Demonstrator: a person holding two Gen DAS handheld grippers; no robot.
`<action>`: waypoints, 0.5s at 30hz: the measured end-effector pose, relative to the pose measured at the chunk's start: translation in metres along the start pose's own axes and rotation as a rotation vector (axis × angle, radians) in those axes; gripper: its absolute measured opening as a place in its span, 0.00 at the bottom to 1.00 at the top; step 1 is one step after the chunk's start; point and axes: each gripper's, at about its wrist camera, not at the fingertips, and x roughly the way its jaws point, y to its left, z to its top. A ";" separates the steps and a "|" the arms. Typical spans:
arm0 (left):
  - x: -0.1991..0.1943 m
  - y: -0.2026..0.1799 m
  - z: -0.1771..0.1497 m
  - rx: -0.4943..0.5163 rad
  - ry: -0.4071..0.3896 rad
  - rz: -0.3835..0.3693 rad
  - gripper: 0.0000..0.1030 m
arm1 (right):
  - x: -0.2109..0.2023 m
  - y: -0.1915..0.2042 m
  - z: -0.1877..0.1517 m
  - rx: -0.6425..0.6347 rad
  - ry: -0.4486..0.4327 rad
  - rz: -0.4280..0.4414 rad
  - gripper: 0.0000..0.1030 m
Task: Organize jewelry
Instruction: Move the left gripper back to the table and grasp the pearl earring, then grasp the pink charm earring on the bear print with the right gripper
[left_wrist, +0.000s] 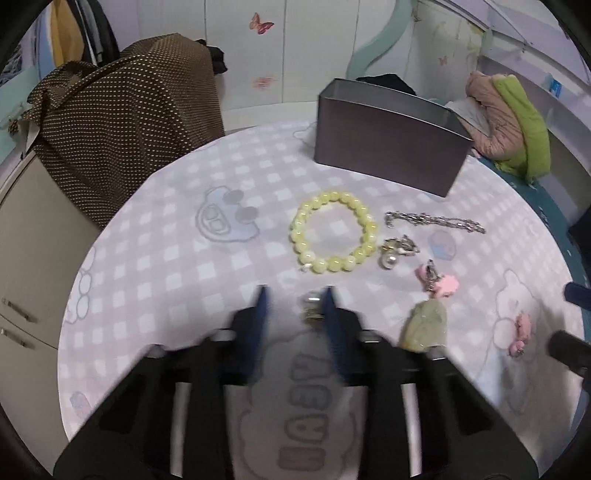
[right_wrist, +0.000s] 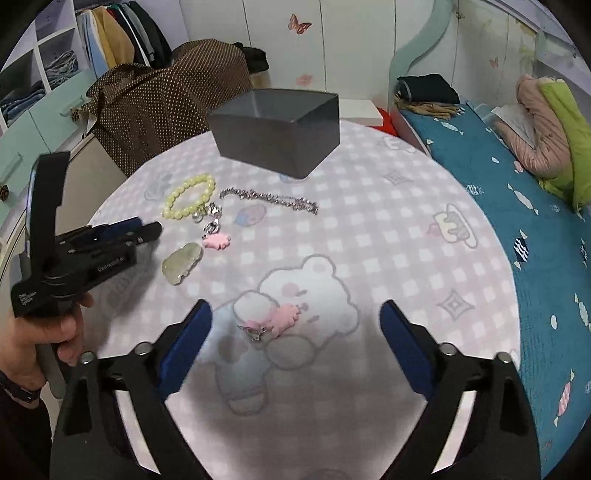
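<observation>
Jewelry lies on a round table with a checked cloth (left_wrist: 166, 258). My left gripper (left_wrist: 295, 299) is open just above the cloth, with a pearl earring (left_wrist: 312, 304) between its fingers, against the right one. Beyond it lie a yellow bead bracelet (left_wrist: 334, 230), a silver chain (left_wrist: 436, 221), a second pearl earring (left_wrist: 395, 253), a pink flower clip (left_wrist: 439, 282) and a pale green jade pendant (left_wrist: 426, 326). My right gripper (right_wrist: 295, 317) is wide open over another pink flower clip (right_wrist: 275, 321). The left gripper also shows in the right wrist view (right_wrist: 144, 229).
A grey open box (left_wrist: 388, 147) stands at the table's far side. A chair draped in brown dotted fabric (left_wrist: 122, 122) stands behind the table on the left. A bed with a teal sheet (right_wrist: 517, 206) runs along the right.
</observation>
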 end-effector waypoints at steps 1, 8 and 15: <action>-0.001 0.001 0.000 -0.009 0.002 -0.014 0.10 | 0.003 0.000 -0.002 -0.002 0.008 0.001 0.78; -0.017 0.005 -0.006 -0.054 -0.017 -0.050 0.10 | 0.017 0.002 -0.007 -0.001 0.042 0.005 0.56; -0.032 0.005 -0.009 -0.058 -0.036 -0.061 0.10 | 0.022 0.016 -0.011 -0.070 0.033 -0.010 0.25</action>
